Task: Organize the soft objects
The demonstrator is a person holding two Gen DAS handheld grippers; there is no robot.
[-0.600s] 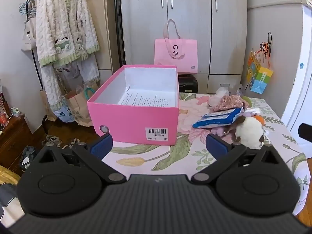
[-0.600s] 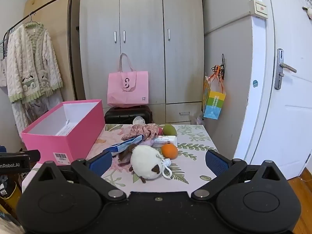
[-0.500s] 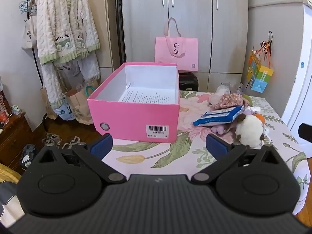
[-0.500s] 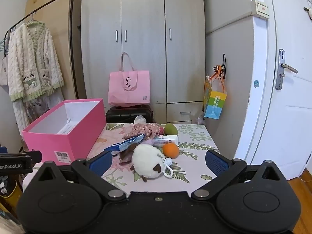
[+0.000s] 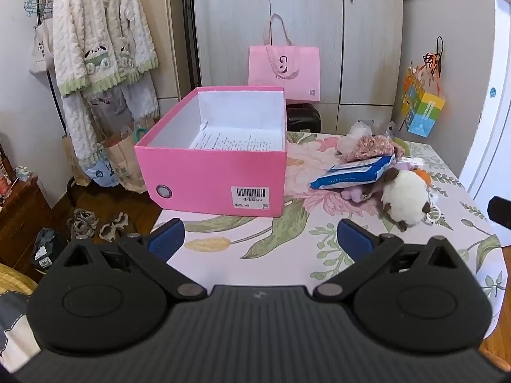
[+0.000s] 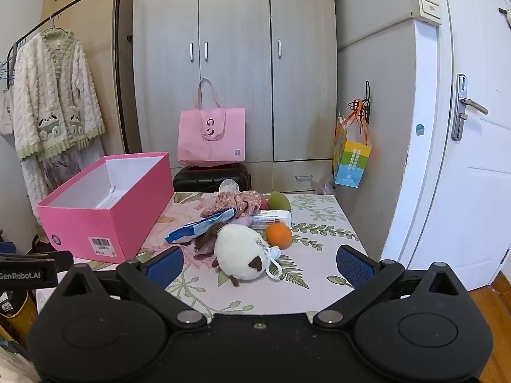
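A pink shoebox (image 5: 210, 178) (image 6: 105, 220) stands open on the floral table, with a printed sheet on its white floor. To its right lies a heap: a white plush toy (image 5: 404, 198) (image 6: 239, 252), a blue packet (image 5: 351, 175) (image 6: 199, 226), a floral fabric piece (image 5: 370, 146) (image 6: 236, 201), a small purple plush (image 5: 351, 194). My left gripper (image 5: 260, 239) hovers open over the table's near edge, short of the box. My right gripper (image 6: 260, 263) is open too, the white plush just beyond its fingers. Nothing is held.
An orange (image 6: 278, 235), a green mango (image 6: 278, 201) and a white carton (image 6: 271, 217) lie in the heap. Behind the table stand a black suitcase (image 6: 210, 175), a pink tote (image 6: 212, 137) and wardrobe doors. A clothes rack (image 5: 95, 48) is left, a white door (image 6: 472, 159) right.
Both views have shifted slightly: the box and the heap sit a little higher in the frames. Both grippers have stayed open and empty.
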